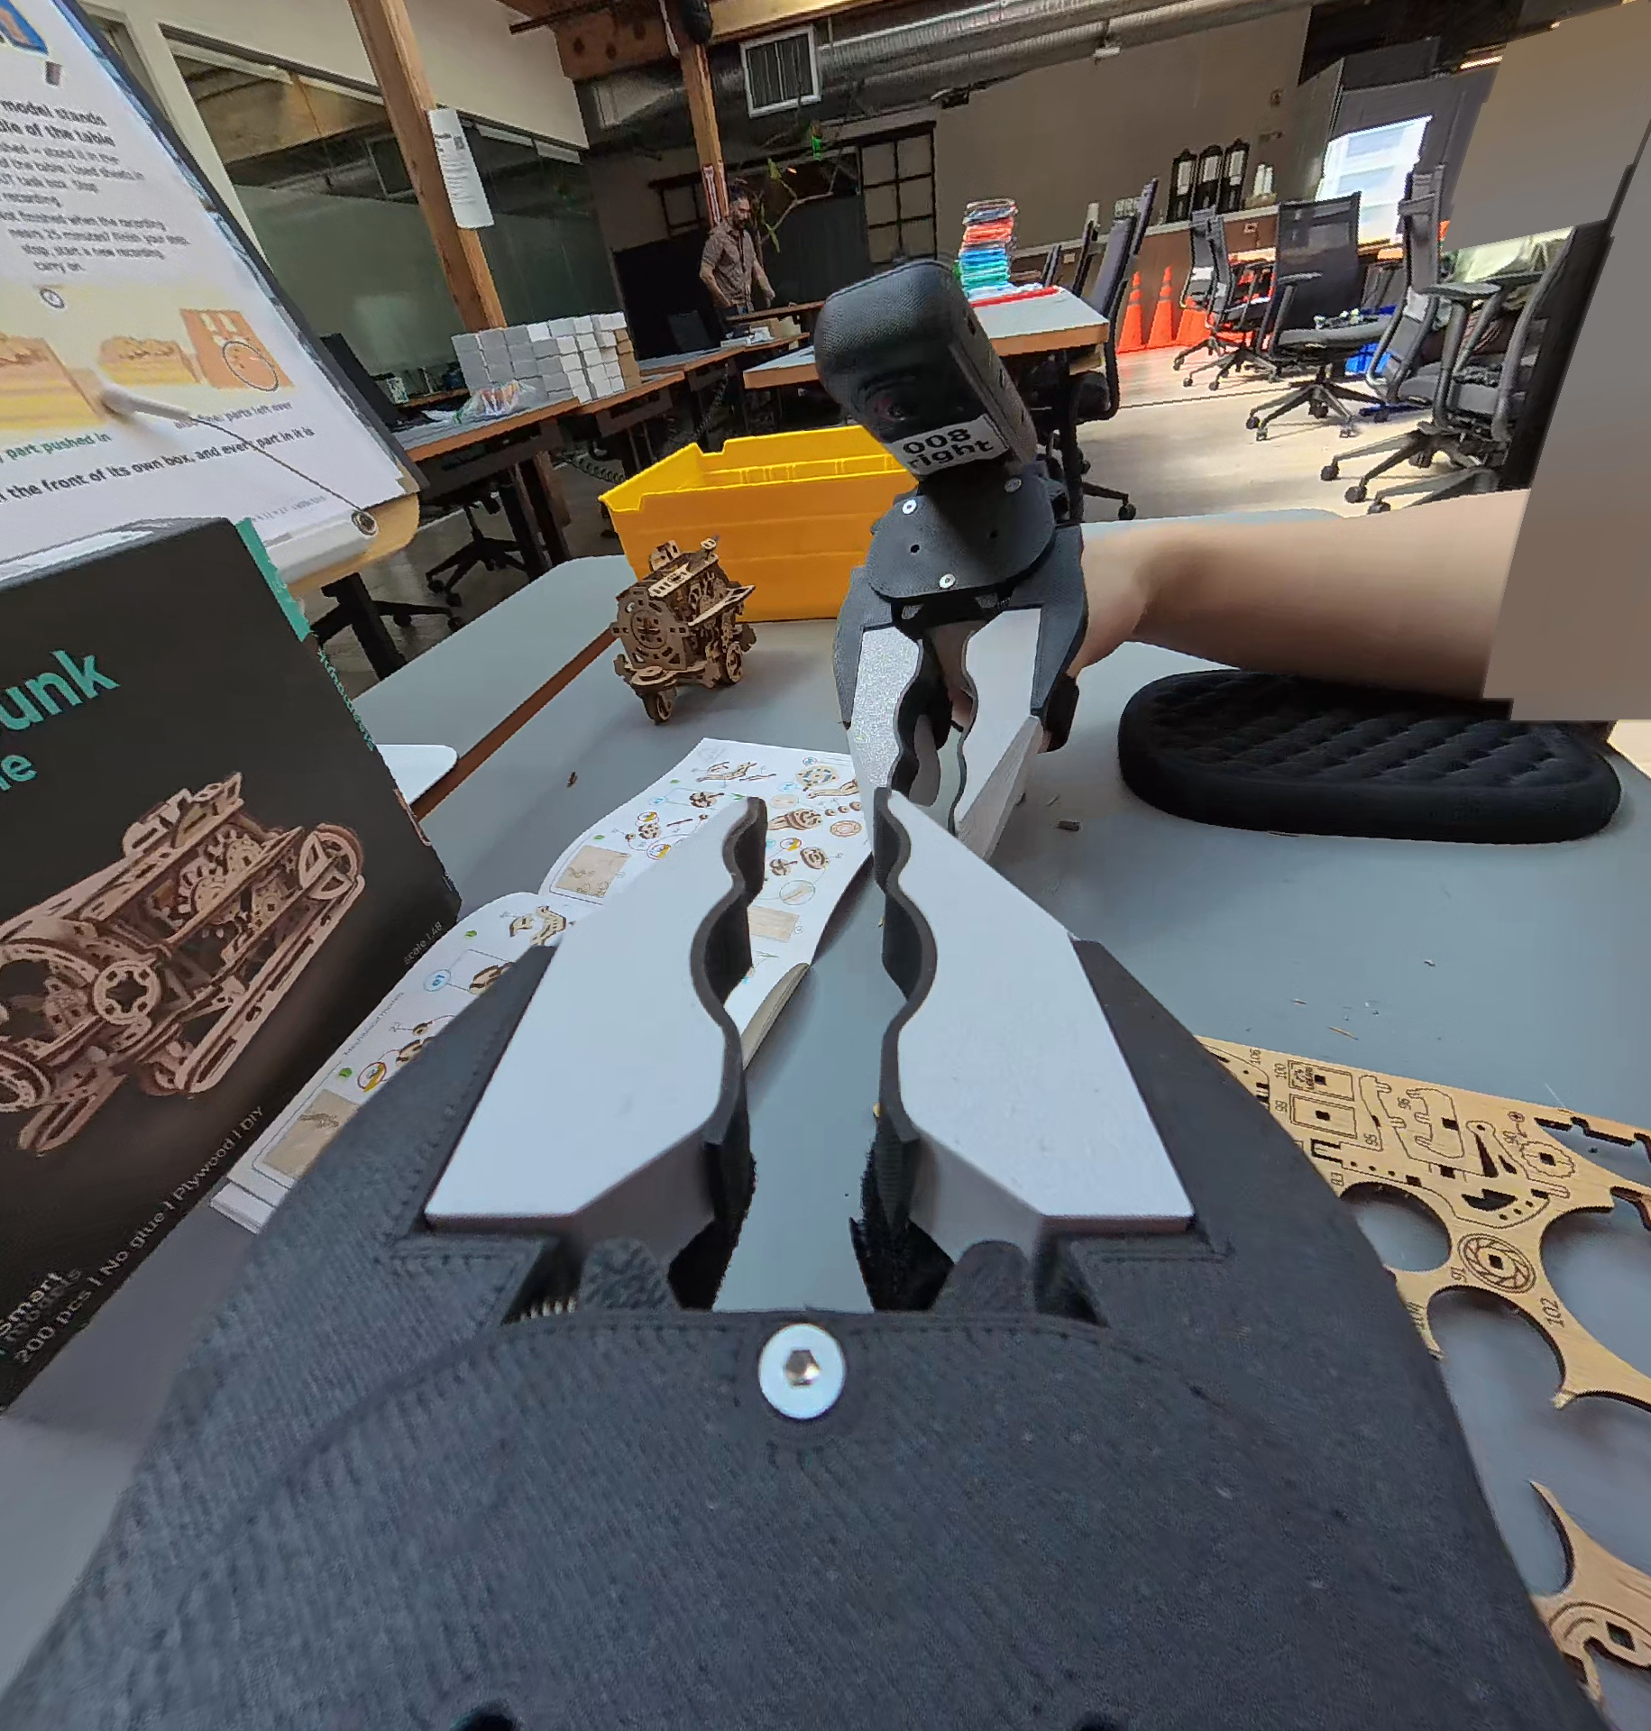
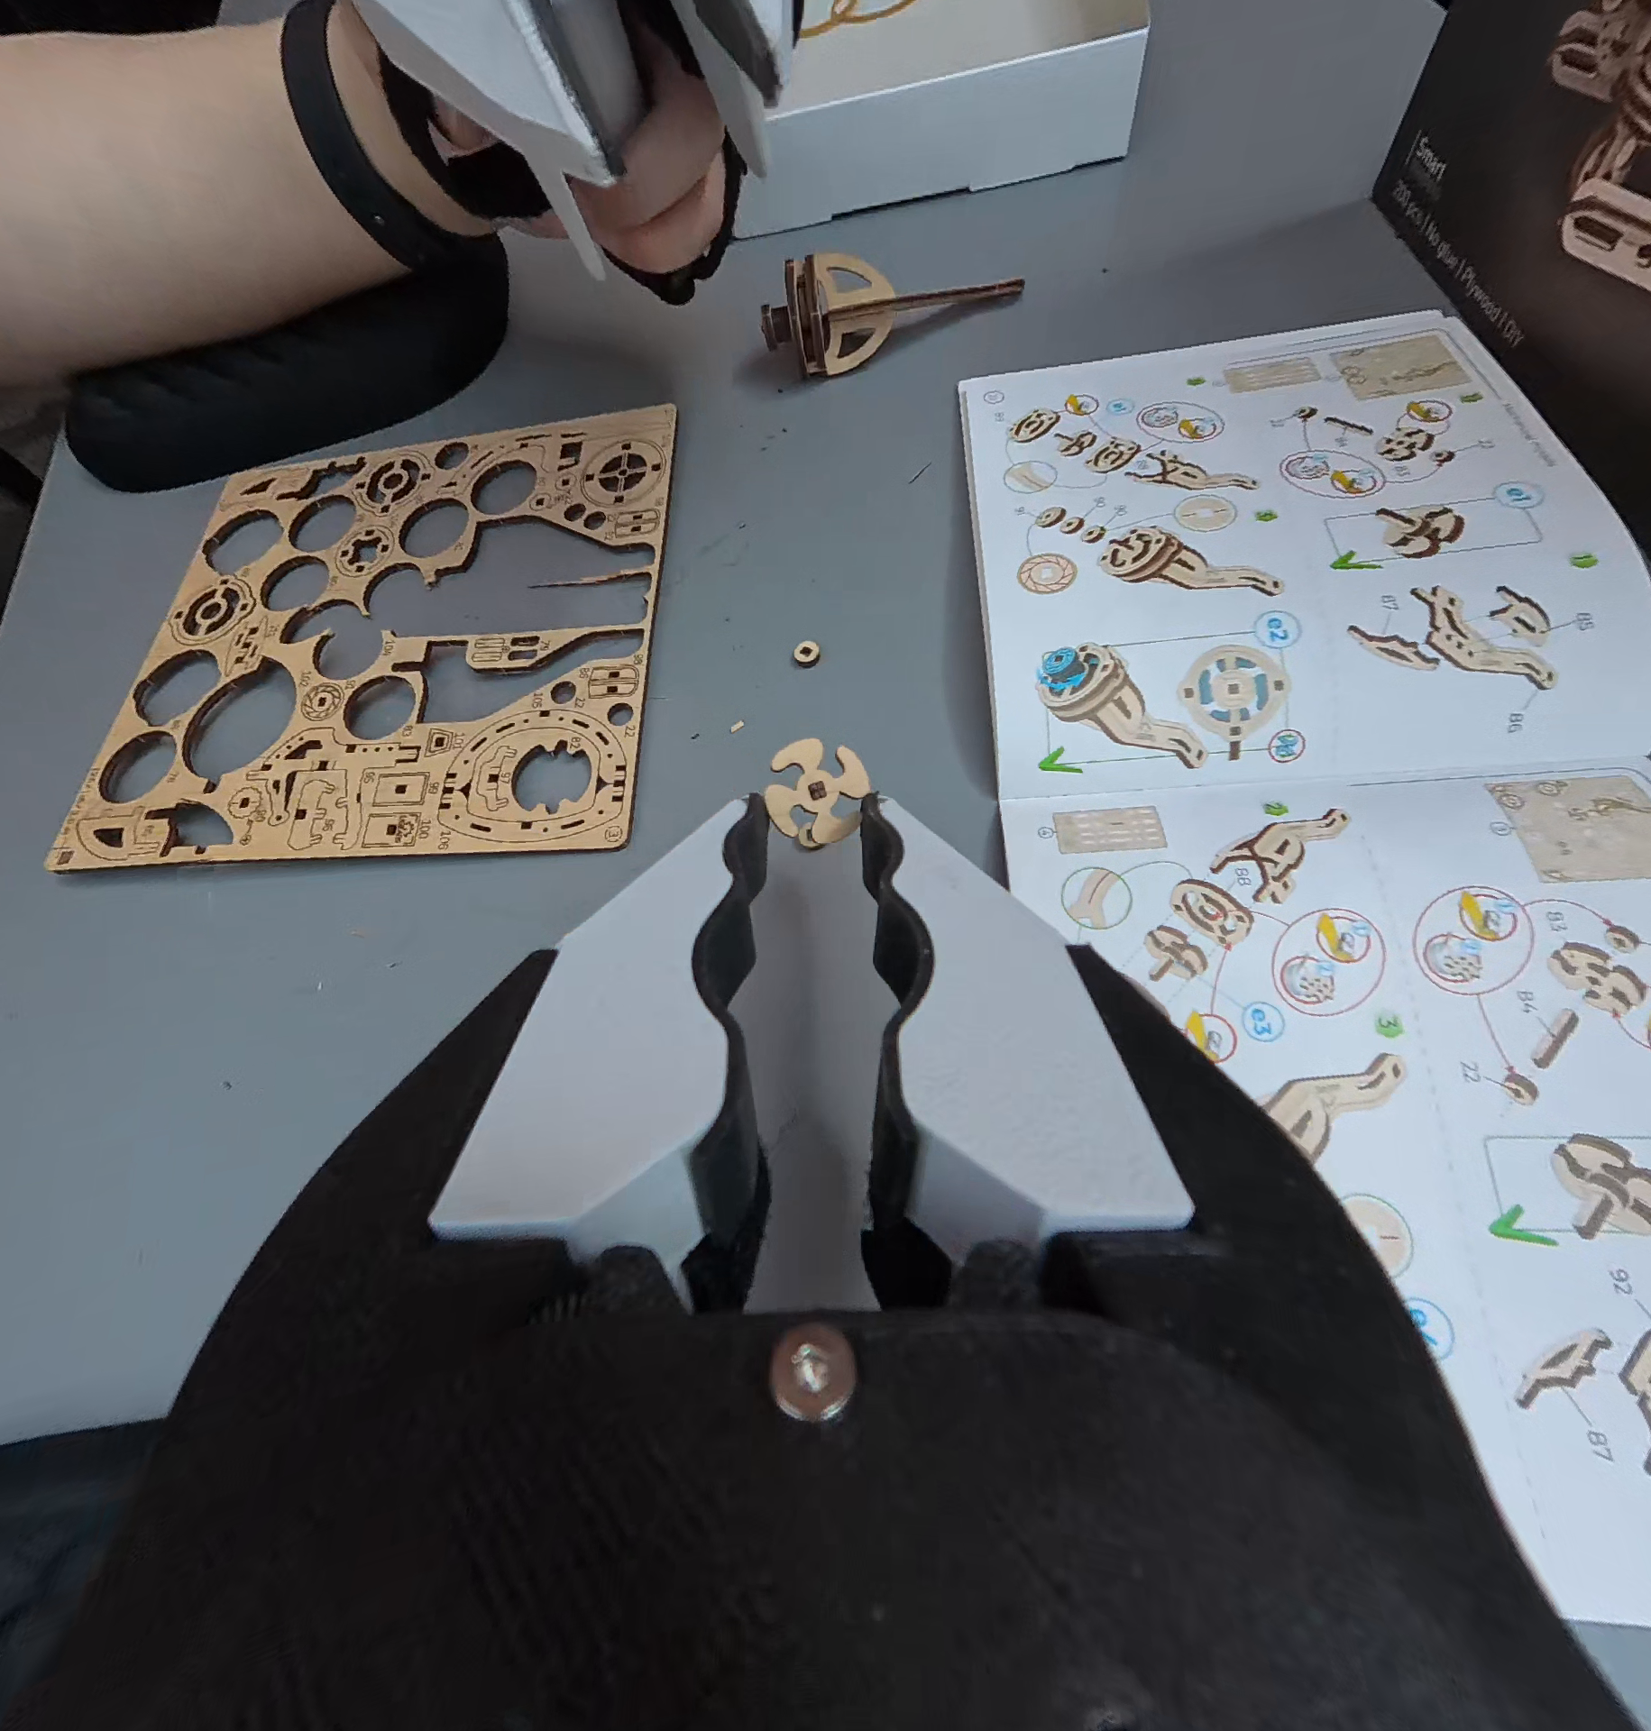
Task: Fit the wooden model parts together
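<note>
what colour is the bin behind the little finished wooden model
Bright yellow: the bin sits just behind the finished model, clearest in the left wrist view.

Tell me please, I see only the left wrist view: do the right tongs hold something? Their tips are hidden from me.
Observer: Yes. The right tongs pinch a small pale wooden disc with curved lobes by its edges.
Operator: Is another loose part near it?
Observer: A tiny round wooden washer with a square hole lies alone on the grey table, just beyond the disc.
Operator: And the piece to join?
Observer: Possibly the half-built wooden hub with a long dark shaft. It lies on its side farther ahead, and nothing touches it.
</note>
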`<state>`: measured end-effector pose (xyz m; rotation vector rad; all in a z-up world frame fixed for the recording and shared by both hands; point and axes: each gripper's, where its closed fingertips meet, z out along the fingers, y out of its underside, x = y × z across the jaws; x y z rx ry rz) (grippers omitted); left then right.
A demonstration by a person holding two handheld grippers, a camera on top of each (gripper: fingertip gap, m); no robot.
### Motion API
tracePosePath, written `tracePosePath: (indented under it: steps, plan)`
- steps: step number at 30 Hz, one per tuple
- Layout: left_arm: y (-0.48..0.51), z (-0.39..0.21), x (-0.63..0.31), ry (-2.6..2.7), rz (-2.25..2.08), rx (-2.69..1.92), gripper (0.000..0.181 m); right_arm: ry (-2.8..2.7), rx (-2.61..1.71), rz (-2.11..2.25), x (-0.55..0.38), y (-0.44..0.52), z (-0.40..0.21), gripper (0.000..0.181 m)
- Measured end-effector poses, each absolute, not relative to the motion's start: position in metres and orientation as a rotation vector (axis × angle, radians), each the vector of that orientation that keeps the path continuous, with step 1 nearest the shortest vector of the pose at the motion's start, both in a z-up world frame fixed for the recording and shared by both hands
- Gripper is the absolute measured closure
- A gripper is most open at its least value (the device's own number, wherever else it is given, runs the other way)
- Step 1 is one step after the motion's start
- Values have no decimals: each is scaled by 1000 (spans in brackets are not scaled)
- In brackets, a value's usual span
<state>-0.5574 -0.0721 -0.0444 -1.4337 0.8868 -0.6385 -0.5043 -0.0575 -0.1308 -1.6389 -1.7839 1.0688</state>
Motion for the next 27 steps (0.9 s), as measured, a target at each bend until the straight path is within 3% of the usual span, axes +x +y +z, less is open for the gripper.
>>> tracePosePath:
  steps: [27]
  plan:
    - [-69,-43,-560,871,-644,-1438,161,-1797,-1680,829,-506,-60,-152,162]
